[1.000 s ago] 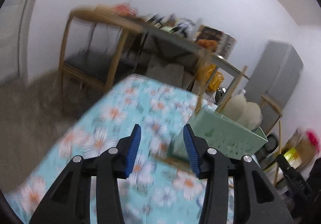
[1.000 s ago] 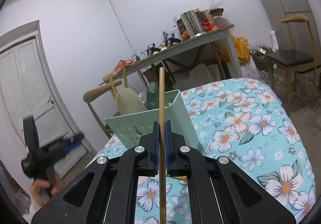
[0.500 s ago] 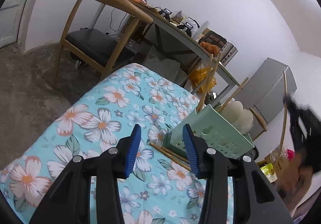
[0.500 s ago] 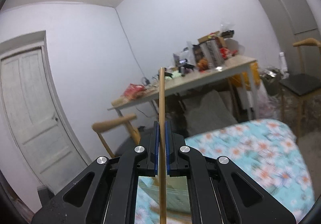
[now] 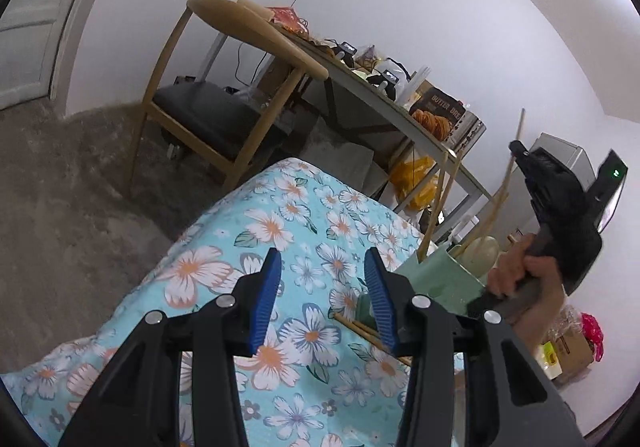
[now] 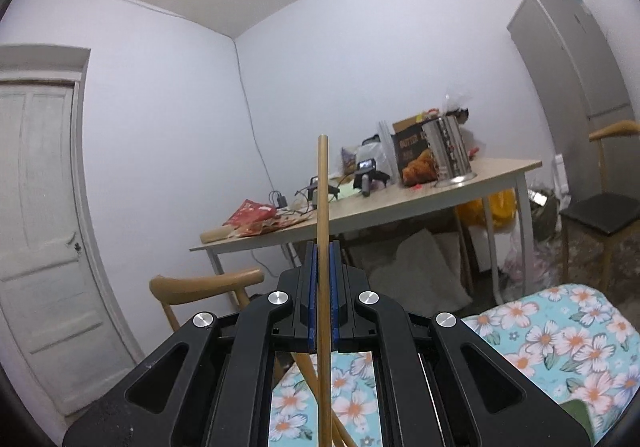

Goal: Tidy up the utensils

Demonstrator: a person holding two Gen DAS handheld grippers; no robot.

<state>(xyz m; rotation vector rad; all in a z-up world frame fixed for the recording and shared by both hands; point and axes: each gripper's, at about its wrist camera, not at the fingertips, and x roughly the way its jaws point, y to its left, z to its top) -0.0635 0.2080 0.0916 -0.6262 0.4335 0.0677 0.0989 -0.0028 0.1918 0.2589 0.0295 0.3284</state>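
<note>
My right gripper (image 6: 323,247) is shut on a wooden chopstick (image 6: 322,207) that stands upright between its blue pads. In the left wrist view the right gripper (image 5: 516,147) is held high above the green utensil holder (image 5: 440,279), with the chopstick (image 5: 514,155) pointing down toward it. The holder stands on the floral tablecloth (image 5: 260,231) and holds chopsticks and spoons. My left gripper (image 5: 322,279) is open and empty above the cloth, left of the holder. Two loose chopsticks (image 5: 360,329) lie on the cloth at the holder's base.
A wooden chair (image 5: 224,95) stands beyond the table's far edge. A cluttered side table (image 6: 380,199) with boxes, a tin and cables runs along the wall. A grey fridge (image 6: 576,87) and a second chair (image 6: 608,207) are at the right. A white door (image 6: 40,227) is at the left.
My right gripper has risen with the chopstick and now sits high above the holder. The left gripper has shifted slightly and stays open.
</note>
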